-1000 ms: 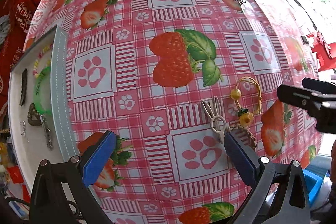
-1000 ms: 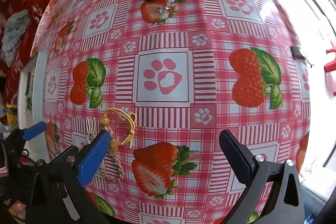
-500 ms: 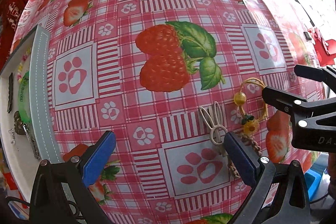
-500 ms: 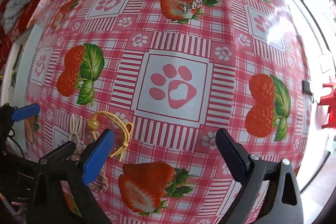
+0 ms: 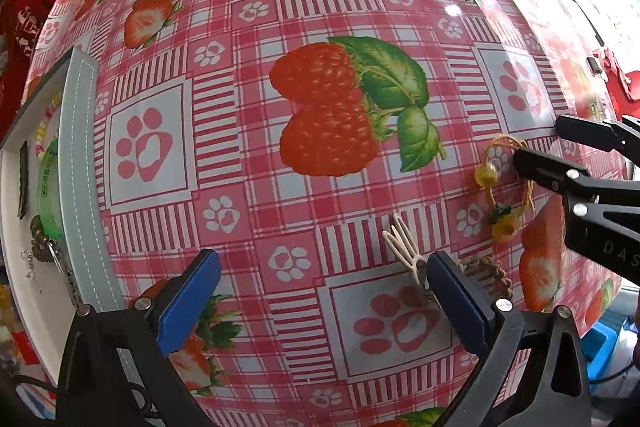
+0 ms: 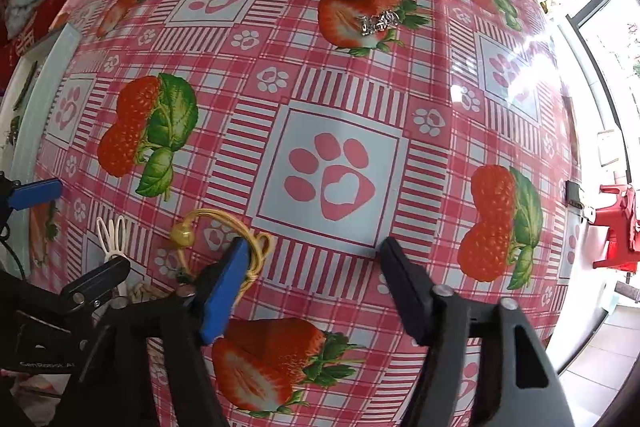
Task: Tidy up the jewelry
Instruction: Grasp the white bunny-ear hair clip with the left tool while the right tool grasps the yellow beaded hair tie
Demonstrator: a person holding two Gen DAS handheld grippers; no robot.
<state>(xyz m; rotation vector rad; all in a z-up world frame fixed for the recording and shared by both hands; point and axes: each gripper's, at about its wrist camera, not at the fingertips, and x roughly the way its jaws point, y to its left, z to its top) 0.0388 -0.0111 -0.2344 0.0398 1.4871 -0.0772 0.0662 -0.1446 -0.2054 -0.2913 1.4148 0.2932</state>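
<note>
On the strawberry tablecloth (image 5: 320, 187), my left view alone shows the tray (image 5: 80, 163); my right view alone, a chain (image 6: 378, 23). Right gripper (image 6: 312, 255), jaws just narrowing, straddles the yellow cord bracelet (image 6: 236, 223), unpinched. Left gripper (image 5: 320, 279) gapes beside the bunny clip (image 5: 404, 247), ears pointing away.

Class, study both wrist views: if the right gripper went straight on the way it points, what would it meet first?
Probably the yellow cord bracelet, its loop at one finger of the right gripper; otherwise the tablecloth. Depth is unclear.
</note>
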